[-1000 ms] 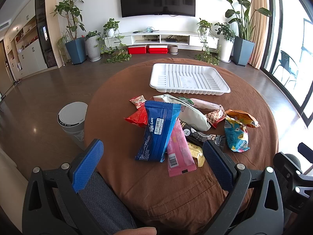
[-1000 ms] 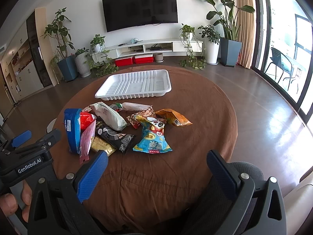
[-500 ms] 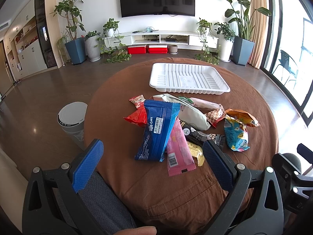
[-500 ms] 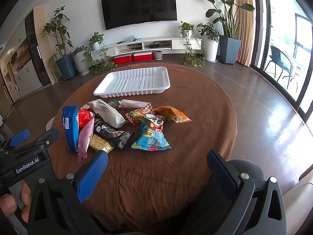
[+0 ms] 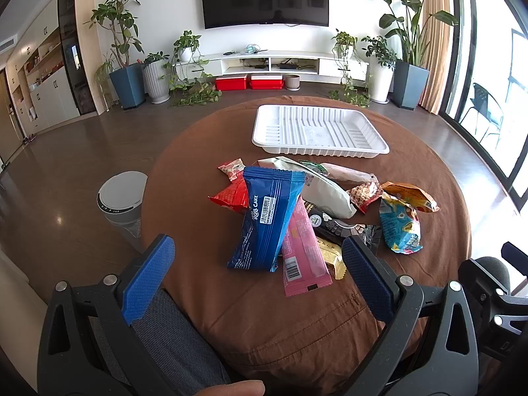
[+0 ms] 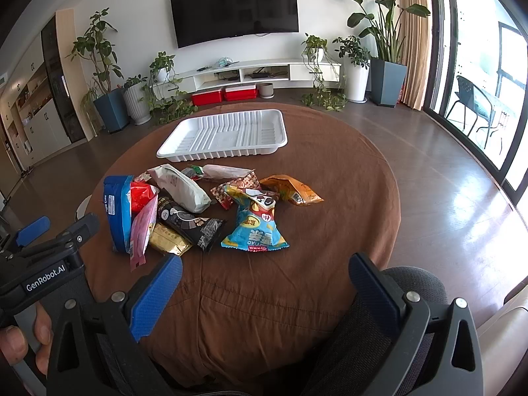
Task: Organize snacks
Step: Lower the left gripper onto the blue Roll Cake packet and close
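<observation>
A heap of snack packets lies mid-table on the brown cloth. A blue roll-cake pack [image 5: 265,221] rests on a pink wrapper [image 5: 302,250]; a white pouch [image 5: 321,191], a black packet [image 6: 189,222], a light-blue chip bag [image 6: 255,222] and an orange bag [image 6: 292,191] lie around them. Behind the heap stands an empty white ribbed tray [image 5: 318,132] [image 6: 227,135]. My left gripper [image 5: 259,283] hangs open at the near table edge, short of the packets. My right gripper [image 6: 267,292] is open too, over bare cloth below the chip bag.
The round table [image 6: 346,198] is draped in brown cloth. A white lidded bin [image 5: 122,194] stands on the floor to its left, a grey chair back [image 6: 419,283] at the near right. Potted plants and a TV shelf line the far wall.
The right gripper has crept slightly forward toward the table. The left gripper and the snacks have not moved.
</observation>
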A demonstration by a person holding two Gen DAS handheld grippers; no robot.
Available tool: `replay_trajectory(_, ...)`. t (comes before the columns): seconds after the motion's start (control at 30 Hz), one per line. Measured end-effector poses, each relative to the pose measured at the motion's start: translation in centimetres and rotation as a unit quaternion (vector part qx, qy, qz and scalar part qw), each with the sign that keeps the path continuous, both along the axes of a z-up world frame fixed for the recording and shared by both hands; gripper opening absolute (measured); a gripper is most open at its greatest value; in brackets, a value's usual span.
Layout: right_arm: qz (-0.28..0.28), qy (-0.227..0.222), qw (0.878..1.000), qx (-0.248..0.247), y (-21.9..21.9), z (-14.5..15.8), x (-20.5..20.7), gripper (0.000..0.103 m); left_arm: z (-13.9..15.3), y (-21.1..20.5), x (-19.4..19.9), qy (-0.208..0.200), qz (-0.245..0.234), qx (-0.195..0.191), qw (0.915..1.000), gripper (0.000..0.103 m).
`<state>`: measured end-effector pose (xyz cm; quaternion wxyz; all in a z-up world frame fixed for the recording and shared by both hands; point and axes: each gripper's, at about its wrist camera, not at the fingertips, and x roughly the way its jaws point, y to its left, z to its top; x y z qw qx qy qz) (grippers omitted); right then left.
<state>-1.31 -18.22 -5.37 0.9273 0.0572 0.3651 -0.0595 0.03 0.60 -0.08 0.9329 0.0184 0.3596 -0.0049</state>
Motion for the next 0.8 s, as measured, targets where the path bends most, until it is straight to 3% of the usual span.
replay_trajectory(0.4, 0.001, 0.002, 1.0, 0.002, 0.1, -0.7, -0.1, 0.103, -0.2, 0.1, 0.0, -0.001, -0.002, -0.002, 1.0, 0.103)
replay_trajectory(0.53, 0.004, -0.002, 1.0, 0.008, -0.3, -1.1, -0.5, 0.103, 0.0, 1.7, 0.1, -0.016, -0.015, -0.043, 0.9988, 0.103)
replay_trajectory(0.6, 0.005, -0.011, 1.0, 0.016, -0.8, -1.1, -0.5, 0.103, 0.1, 2.9, 0.2, -0.035, -0.071, -0.085, 0.9932, 0.103)
replay_trajectory(0.67, 0.004, -0.02, 0.999, 0.029, -1.3, -1.1, -0.6, 0.103, -0.4, 4.3, 0.9, -0.016, -0.121, -0.145, 0.9818, 0.103)
replay_trajectory(0.77, 0.006, -0.03, 0.998, 0.048, -2.1, -1.0, -0.5, 0.103, -2.3, 5.3, 2.0, 0.075, -0.09, -0.125, 0.9851, 0.103)
replay_trajectory(0.8, 0.008, -0.033, 0.998, 0.053, -2.2, -1.0, -0.6, 0.103, -2.9, 5.8, 2.1, 0.081, -0.078, -0.127, 0.9856, 0.103)
